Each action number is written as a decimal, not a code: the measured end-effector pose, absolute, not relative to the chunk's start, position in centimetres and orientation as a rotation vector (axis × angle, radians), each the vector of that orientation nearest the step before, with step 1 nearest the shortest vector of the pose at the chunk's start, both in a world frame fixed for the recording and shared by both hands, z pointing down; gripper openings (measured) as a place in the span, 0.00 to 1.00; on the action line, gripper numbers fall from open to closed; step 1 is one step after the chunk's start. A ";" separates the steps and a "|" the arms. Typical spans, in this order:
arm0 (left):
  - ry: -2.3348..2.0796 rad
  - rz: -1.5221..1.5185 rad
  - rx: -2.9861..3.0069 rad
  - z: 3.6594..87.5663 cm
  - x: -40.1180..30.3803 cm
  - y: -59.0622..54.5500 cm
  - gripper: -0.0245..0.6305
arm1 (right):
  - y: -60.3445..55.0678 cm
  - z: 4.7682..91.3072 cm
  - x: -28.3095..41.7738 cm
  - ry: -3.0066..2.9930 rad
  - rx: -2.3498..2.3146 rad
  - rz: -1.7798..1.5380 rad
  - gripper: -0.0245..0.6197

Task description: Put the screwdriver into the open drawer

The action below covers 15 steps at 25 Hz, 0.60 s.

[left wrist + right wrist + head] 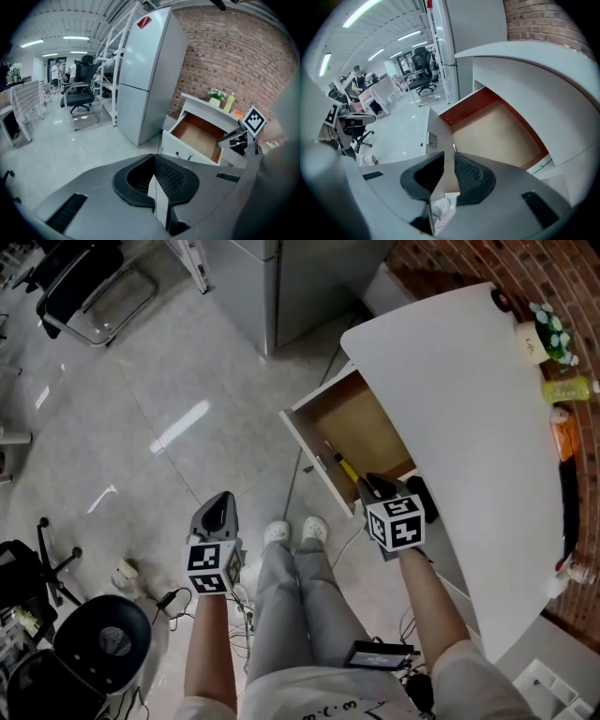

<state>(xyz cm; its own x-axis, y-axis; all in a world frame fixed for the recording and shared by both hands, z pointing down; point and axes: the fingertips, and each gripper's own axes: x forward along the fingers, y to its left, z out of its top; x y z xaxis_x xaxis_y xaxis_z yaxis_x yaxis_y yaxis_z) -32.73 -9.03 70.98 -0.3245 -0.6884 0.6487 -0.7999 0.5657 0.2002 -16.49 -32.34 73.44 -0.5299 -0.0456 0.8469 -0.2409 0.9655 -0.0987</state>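
The wooden drawer stands pulled out of the white desk, also seen in the right gripper view and the left gripper view. A screwdriver with a yellow handle lies inside it near the front panel, its shaft pointing toward the back. My right gripper hovers at the handle end, jaws a little apart; in its own view nothing sits between the pads and the floor shows through the gap. My left gripper hangs over the floor, left of the drawer, shut and empty.
The white desk top carries bottles and small items along the brick wall. A grey fridge stands behind the drawer. An office chair and cables sit at the lower left. The person's shoes are just below the drawer front.
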 end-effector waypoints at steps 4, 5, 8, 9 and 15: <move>-2.105 0.190 1.192 68.4 -32.7 -8.9 0.05 | -32.1 70.9 -16.1 -2.133 0.202 0.246 0.15; -2.109 0.187 1.193 67.9 -32.7 -8.8 0.05 | -32.1 70.4 -16.1 -2.137 0.204 0.243 0.15; -2.121 0.182 1.198 66.2 -32.6 -8.6 0.05 | -31.8 68.5 -16.3 -2.151 0.206 0.233 0.15; -2.124 0.179 1.202 65.6 -32.5 -8.6 0.05 | -31.7 67.8 -16.3 -2.158 0.206 0.231 0.15; -2.159 0.165 1.217 62.5 -32.3 -8.5 0.05 | -31.4 63.7 -16.8 -2.213 0.193 0.196 0.15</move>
<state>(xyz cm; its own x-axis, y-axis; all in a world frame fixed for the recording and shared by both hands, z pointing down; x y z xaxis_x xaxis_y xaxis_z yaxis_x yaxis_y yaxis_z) -32.29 -8.47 62.49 -0.3616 -0.7224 0.5894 -0.8038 0.5619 0.1956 -16.77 -31.35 63.67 -0.6005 -0.0693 0.7966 -0.2084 0.9754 -0.0722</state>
